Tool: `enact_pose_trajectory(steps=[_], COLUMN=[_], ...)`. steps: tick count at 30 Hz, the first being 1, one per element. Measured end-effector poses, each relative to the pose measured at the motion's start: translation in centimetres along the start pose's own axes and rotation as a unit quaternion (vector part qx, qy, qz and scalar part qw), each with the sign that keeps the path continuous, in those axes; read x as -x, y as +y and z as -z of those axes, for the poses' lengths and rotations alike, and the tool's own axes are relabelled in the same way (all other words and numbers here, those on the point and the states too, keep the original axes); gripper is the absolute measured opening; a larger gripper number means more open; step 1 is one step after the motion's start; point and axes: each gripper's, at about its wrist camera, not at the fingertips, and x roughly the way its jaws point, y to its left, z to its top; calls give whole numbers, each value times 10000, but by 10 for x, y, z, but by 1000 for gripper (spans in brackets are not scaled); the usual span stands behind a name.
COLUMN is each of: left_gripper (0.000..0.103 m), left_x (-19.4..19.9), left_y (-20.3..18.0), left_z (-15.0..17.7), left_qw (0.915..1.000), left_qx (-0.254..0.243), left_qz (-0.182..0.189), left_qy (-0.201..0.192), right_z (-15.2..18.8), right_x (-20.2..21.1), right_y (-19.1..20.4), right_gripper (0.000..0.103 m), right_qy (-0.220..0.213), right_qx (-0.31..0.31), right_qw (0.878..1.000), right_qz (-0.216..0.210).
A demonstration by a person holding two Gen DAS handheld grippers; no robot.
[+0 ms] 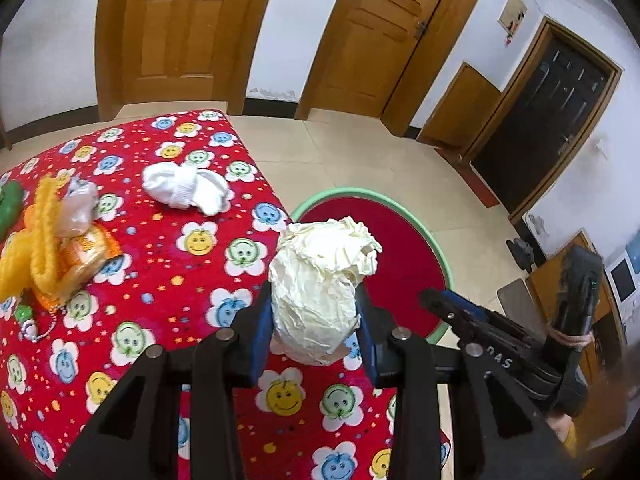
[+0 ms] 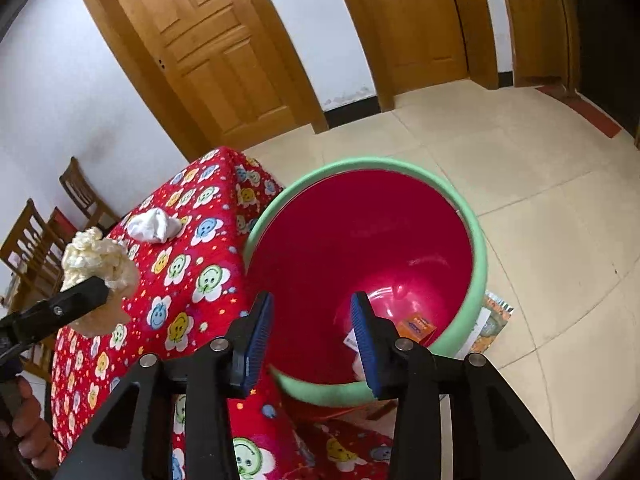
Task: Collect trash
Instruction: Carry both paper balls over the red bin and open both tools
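Observation:
My left gripper (image 1: pixel 314 309) is shut on a crumpled ball of cream paper (image 1: pixel 320 288), holding it over the table's right edge. The ball (image 2: pixel 90 256) also shows at the left of the right wrist view, pinched by a black finger (image 2: pixel 80 294). A red bin with a green rim (image 2: pixel 478 240) stands on the floor against the table. My right gripper (image 2: pixel 311 304) hangs over the bin's mouth, open, with nothing between its blue pads. At the bottom of the bin lie an orange packet (image 2: pixel 416 326) and a white scrap. The right gripper (image 1: pixel 508 288) appears at the right of the left wrist view, beside the bin (image 1: pixel 360 193).
The table wears a red cloth with smiley flowers (image 1: pixel 160 280). On it lie a white sock bundle (image 1: pixel 186 186), yellow yarn with clear and orange wrappers (image 1: pixel 52 248) and a green object (image 1: pixel 10 204). Wooden chairs (image 2: pixel 36 240) stand beyond. A printed sheet (image 2: pixel 494 316) lies under the bin. Tiled floor and doors lie behind.

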Motion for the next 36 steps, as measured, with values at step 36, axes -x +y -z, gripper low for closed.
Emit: enact_pose_trajectory(steps=[36], left_gripper=[50], left_x=[-38], left_y=[-30], left_z=[-7], left_qw=[9996], left_qx=[-124], left_qz=[61], left_qy=[239], right_z=[-3], right_x=[20], right_y=[-42], right_gripper=[47], right_qy=[-288], right_qx=[-402], right_qw=[9986], right_qz=[190])
